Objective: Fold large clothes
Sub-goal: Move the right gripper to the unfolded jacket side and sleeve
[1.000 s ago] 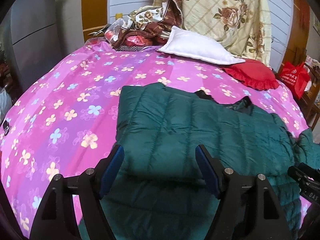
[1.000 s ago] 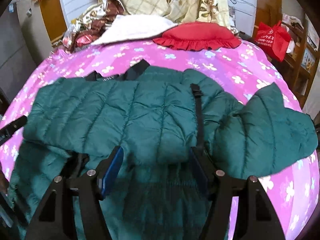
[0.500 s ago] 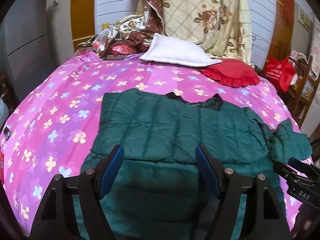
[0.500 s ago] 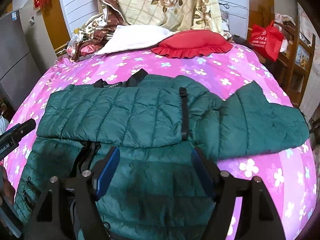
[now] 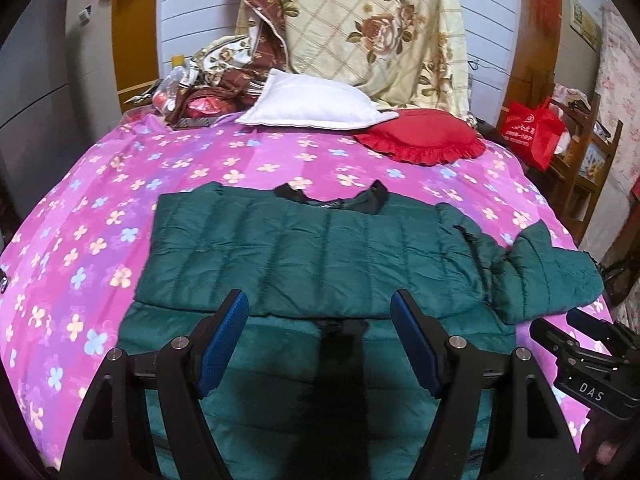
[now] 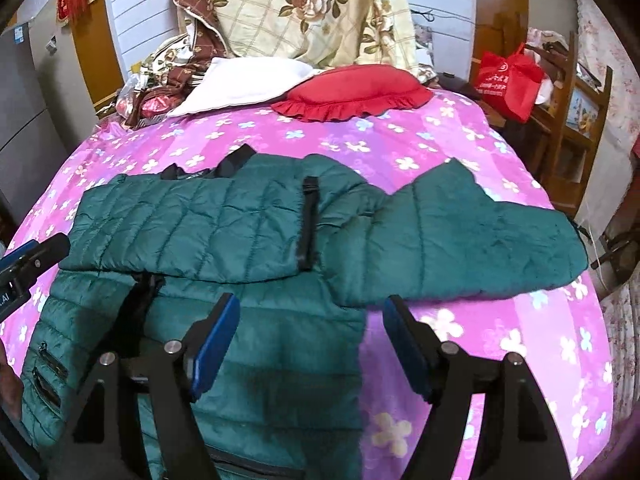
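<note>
Green quilted jacket (image 5: 320, 248) lies flat on the bed (image 5: 80, 240), partly folded: upper part doubled over the lower, one sleeve (image 6: 460, 236) sticking out toward the right edge of the bed. Collar is black, pointing at the pillows.

Left gripper (image 5: 320, 340) angled down over the jacket's near half, fingers (image 5: 224, 340) wide apart, nothing between them, not touching the fabric as far as I can see. Right gripper (image 6: 310, 344) same downward tilt, over the jacket's right edge where it meets the sheet; its jaws have just been opening, now wide and empty. Each gripper shows at the edge of the other's view.

Count: 1 jacket, 2 grippers, 1 white pillow (image 5: 312, 104), 1 red frilled cushion (image 5: 420, 140), 1 floral quilt (image 5: 360, 32) propped at the head, 1 red bag (image 5: 532, 128) on the right.

Text: "DAS" on the right gripper body in the left view. Bag print too small to read.
</note>
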Available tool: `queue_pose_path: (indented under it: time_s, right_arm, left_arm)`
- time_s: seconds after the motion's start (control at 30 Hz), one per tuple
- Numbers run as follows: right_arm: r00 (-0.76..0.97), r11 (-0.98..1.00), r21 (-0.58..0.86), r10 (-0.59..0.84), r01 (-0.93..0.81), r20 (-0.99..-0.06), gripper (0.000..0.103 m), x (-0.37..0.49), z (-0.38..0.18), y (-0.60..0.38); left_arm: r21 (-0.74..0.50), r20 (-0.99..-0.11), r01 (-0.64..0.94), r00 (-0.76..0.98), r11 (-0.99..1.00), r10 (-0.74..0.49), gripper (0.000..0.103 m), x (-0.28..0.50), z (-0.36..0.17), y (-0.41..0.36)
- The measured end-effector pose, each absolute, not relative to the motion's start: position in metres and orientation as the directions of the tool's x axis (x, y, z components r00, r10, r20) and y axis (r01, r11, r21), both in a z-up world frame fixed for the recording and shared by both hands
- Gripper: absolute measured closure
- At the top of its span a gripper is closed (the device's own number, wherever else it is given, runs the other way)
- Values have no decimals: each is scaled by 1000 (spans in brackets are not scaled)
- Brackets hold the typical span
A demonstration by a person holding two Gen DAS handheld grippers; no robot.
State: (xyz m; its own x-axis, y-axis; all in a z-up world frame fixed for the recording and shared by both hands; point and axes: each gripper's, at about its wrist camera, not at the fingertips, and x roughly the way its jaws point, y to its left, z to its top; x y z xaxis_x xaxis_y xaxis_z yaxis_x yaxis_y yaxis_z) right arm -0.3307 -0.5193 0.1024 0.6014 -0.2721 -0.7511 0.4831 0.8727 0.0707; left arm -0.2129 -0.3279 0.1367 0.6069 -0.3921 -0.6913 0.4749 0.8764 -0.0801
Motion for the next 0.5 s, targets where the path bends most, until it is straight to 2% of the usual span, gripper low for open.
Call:
queue_pose_path:
  time_s: [0.2,0.5]
  right_arm:
    - [594,851,86,-286,519,-751,26,-348,100,-537]
    - [570,810,88,-327,580,-754,25,-371,96,-573]
  left_arm:
    - [-130,-700,488,571,863,-428,47,-220,134,-344]
    - [-137,-699,519,553,844,-454,47,-230,129,-371]
